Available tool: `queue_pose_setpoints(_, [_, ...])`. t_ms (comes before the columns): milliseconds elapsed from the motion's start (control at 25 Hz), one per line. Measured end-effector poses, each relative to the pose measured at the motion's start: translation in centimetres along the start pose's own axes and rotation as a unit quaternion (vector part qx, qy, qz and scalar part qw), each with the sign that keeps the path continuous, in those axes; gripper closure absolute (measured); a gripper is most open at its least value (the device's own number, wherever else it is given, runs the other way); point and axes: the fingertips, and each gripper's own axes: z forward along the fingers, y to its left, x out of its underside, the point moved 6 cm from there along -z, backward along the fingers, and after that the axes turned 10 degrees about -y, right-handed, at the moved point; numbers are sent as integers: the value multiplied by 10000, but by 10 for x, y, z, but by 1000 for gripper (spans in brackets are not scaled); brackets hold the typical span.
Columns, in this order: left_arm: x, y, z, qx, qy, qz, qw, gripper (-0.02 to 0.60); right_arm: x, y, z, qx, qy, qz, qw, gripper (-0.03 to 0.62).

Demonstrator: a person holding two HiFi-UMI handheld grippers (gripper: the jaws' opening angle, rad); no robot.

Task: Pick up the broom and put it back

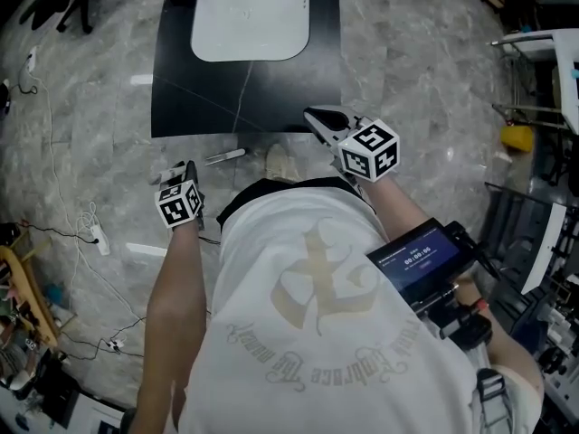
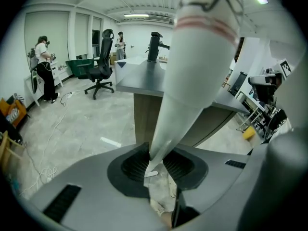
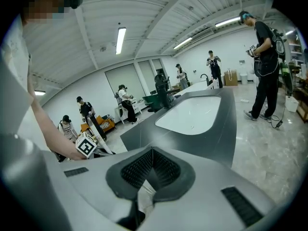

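The broom [image 2: 192, 81] shows as a white tapering handle whose thin end sits between the left gripper's [image 2: 156, 155] jaws. They are clamped on it, and from there it rises past the camera, widening to a pair of reddish bands. In the head view the left gripper [image 1: 185, 172] hangs low over the marble floor [image 1: 81, 134]. The right gripper [image 3: 153, 150] has its jaws closed together on nothing. Ahead of both pairs of jaws stands a dark tabletop [image 1: 181, 80] with a white sink [image 1: 251, 12] set in it. Beyond the tabletop, well apart from the jaws, people stand about the room.
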Motion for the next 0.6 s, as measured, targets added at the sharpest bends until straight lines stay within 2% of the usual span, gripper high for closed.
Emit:
queue_pose_setpoints(360, [-4,-11,-12,126,-85,54,9999,486,2,6,-1,-56,14,76,10000,576])
queue_pose_setpoints(600, [4,11,-53,328,-350,196,9987,486,16,65,6,-111,-71,9,9999,576])
